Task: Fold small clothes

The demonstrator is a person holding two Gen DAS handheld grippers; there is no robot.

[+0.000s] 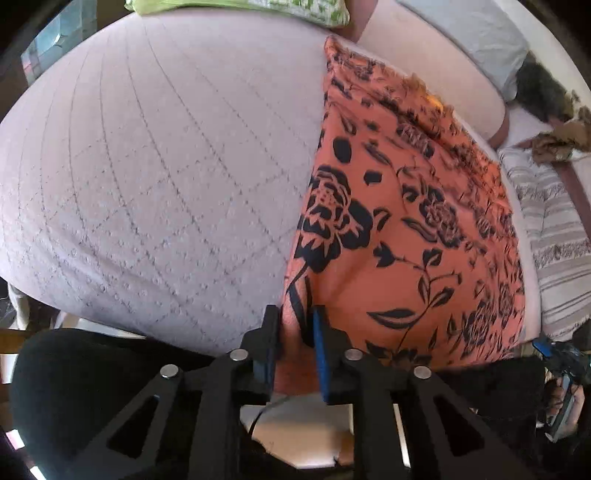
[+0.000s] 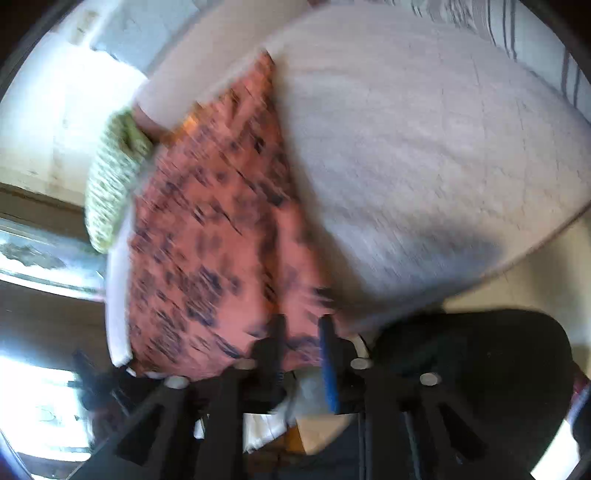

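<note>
Your orange cloth [image 1: 406, 221] with its black flower print lies on the quilted pale bed cover [image 1: 147, 166]. In the left wrist view it runs from the tongs at 6 o'clock up to about 1 o'clock. Its long left edge is straight, and beyond it, from 8 to 12 o'clock, the cover is bare, so you have wide room on that side. The near edge of the bed curves across the bottom of the view, just ahead of the tongs.

In the right wrist view the same cloth [image 2: 207, 229] fills the 7 to 11 o'clock side and the bare cover [image 2: 424, 147] spreads from 12 to 4 o'clock, though that picture is blurred.

You have one orange cloth to fold. One green patterned pillow [image 1: 295, 9] sits at the far edge at 12 o'clock, and one striped cloth [image 1: 554, 229] lies at 3 o'clock.

Your left gripper [image 1: 295, 332] points steeply down at the cloth's near corner. Its jaws stand a narrow gap apart, with a fold of the orange cloth between them and touching the pads.

Your right gripper [image 2: 303, 332] tilts down at the cloth's other near corner. Its jaws are partly apart with the cloth's edge between them; through the blur you cannot tell whether they press on it.
</note>
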